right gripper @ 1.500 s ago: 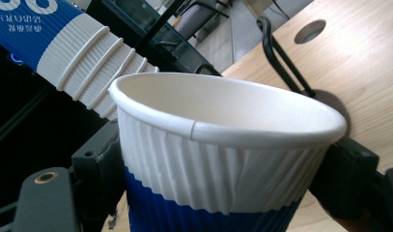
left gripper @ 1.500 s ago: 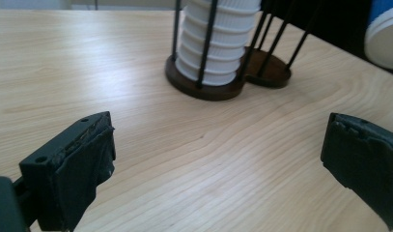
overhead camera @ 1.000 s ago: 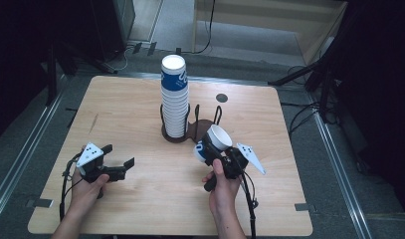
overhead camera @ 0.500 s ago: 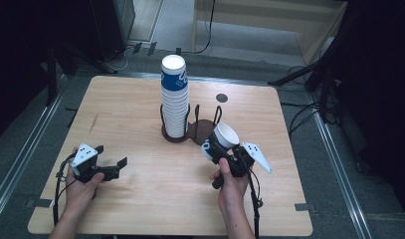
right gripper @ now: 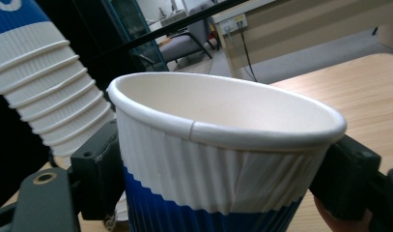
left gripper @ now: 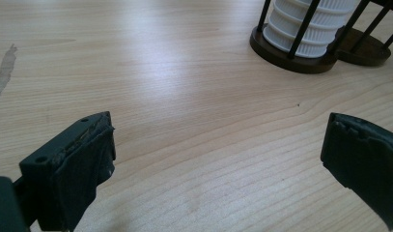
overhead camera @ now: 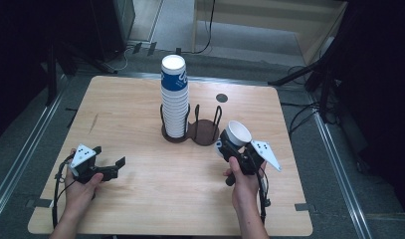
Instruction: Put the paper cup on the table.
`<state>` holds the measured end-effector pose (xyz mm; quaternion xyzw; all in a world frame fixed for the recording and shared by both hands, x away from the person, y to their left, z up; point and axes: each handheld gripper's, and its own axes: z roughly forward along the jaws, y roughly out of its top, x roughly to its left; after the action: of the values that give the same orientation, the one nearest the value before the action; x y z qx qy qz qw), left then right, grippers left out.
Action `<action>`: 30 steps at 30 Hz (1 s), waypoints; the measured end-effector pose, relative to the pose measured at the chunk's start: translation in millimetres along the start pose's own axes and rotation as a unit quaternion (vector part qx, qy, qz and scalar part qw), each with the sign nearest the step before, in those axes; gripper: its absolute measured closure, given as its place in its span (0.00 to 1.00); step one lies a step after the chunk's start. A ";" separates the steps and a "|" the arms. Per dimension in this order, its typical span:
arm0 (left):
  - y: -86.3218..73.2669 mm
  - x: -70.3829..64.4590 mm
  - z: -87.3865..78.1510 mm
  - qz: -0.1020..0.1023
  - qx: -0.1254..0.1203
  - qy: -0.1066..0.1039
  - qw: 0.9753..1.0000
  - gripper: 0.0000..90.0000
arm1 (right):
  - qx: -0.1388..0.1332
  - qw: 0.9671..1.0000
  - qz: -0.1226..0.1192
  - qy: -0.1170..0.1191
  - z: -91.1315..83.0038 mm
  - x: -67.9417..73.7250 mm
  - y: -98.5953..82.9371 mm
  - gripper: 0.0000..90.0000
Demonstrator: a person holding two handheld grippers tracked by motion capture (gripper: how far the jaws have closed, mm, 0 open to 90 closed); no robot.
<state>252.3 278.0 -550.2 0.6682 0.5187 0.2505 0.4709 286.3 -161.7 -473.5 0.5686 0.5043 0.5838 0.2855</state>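
Two black padded jaws rise from the lower corners of the frame, wide apart, with bare wooden table (left gripper: 194,121) between them; nothing is gripped. At upper right stands a dark wire holder (left gripper: 286,50) with a stack of white ribbed cups (left gripper: 310,24) inside it; a pale scuff (left gripper: 3,72) marks the far left.

A pale wooden table (overhead camera: 140,104) with rounded corners is set on a grey floor (overhead camera: 175,25). Metal rails (overhead camera: 21,154) are laid along its left and right edges. Black cables (overhead camera: 207,30) are trailed beyond the far edge, where a light wooden cabinet (overhead camera: 269,20) is seen. The sides are left in darkness.
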 end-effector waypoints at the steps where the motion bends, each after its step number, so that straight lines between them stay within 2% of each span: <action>1: -0.3 0.4 -0.5 -0.003 -0.003 0.000 1.000 0.00 | -0.001 1.000 -0.004 -0.003 0.7 -2.5 1.0 0.21; 10: -0.6 1.5 -1.0 -0.011 -0.003 0.002 1.000 0.00 | -0.010 0.999 -0.030 -0.030 9.8 -21.5 6.3 0.21; 14: -0.6 2.0 -1.4 -0.013 -0.003 0.003 1.000 0.00 | -0.006 0.998 -0.045 -0.038 17.5 -28.1 5.0 0.21; 19: -0.6 3.0 -0.9 -0.024 -0.004 0.003 1.000 0.00 | 0.000 0.997 -0.059 -0.051 30.1 -36.2 2.2 0.21; 23: -0.5 4.0 -0.9 -0.026 -0.002 0.004 1.000 0.00 | 0.004 0.994 -0.085 -0.061 40.0 -39.2 0.6 0.21; 28: -0.6 4.2 -1.3 -0.028 -0.002 0.004 1.000 0.00 | -0.006 0.994 -0.082 -0.076 50.7 -46.4 -0.2 0.21; 30: -0.6 4.6 -1.4 -0.028 -0.002 0.003 1.000 0.00 | -0.023 0.991 -0.098 -0.091 55.8 -49.1 -3.6 0.21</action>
<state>252.4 282.8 -550.8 0.6519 0.5380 0.2398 0.4776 347.9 -190.3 -503.9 0.5606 0.5157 0.5101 0.3994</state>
